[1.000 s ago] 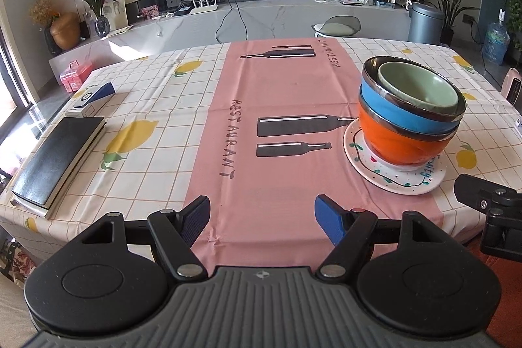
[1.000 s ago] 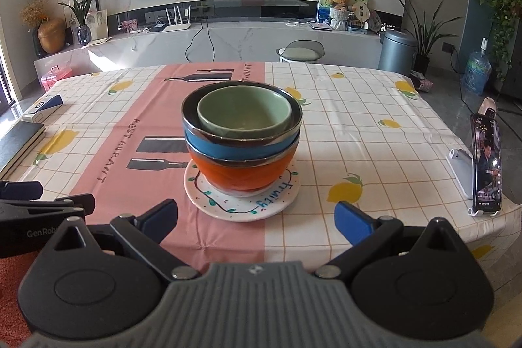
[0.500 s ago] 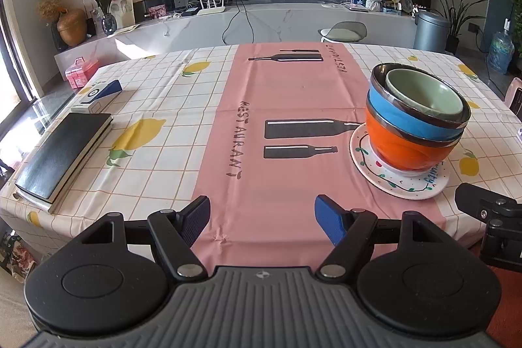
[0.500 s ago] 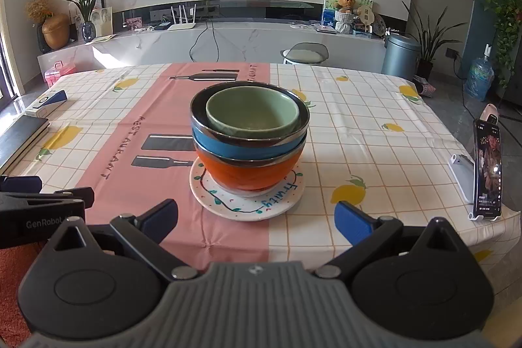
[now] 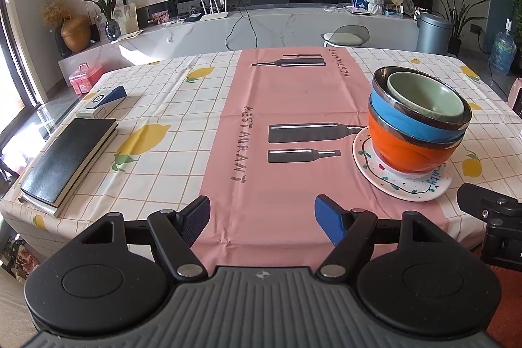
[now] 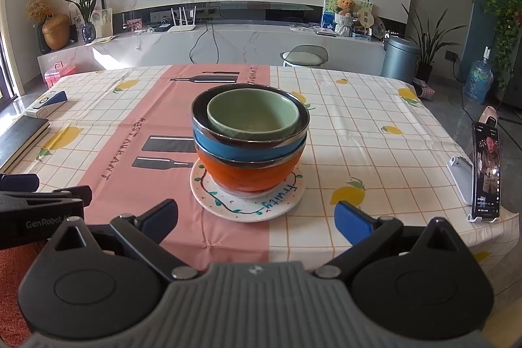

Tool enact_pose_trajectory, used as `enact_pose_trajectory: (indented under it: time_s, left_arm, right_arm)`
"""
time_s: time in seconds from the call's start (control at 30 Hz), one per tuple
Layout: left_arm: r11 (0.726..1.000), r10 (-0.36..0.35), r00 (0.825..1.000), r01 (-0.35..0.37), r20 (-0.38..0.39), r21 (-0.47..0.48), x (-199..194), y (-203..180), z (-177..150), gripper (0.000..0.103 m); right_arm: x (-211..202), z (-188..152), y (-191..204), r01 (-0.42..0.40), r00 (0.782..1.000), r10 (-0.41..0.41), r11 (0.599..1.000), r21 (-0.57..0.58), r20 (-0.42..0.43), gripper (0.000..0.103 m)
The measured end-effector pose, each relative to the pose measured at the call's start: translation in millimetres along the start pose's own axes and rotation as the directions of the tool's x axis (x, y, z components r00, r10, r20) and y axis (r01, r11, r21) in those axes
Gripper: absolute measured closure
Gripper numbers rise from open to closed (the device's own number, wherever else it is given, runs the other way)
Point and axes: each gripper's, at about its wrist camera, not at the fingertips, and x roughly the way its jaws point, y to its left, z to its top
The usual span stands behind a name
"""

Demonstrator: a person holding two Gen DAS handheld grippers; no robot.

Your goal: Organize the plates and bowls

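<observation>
Bowls (image 6: 249,139) stacked on plate (image 6: 244,206) sit beyond right gripper (image 6: 256,217)'s wide, empty fingers (image 6: 354,222).

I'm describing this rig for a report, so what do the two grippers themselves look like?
Both match: the left gripper and right gripper have black linkage arms on round black discs, a ribbed grey body, and blue ridged pads. White GenRobot lettering shows on the left one's side. No cables or sleeves visible.
</observation>
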Motion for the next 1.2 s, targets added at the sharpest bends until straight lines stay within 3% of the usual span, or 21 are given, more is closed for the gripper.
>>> enact_pose_trajectory:
  time_s: [1.2]
  left_arm:
    - [1.0,-0.003,1.0,0.003,0.008,-0.002,-5.4,1.0,0.9,0.018]
  right_arm:
    - [-4.9,0.4,2.6,-0.011,1.0,0.011,1.0,-0.007,0.009,0.003]
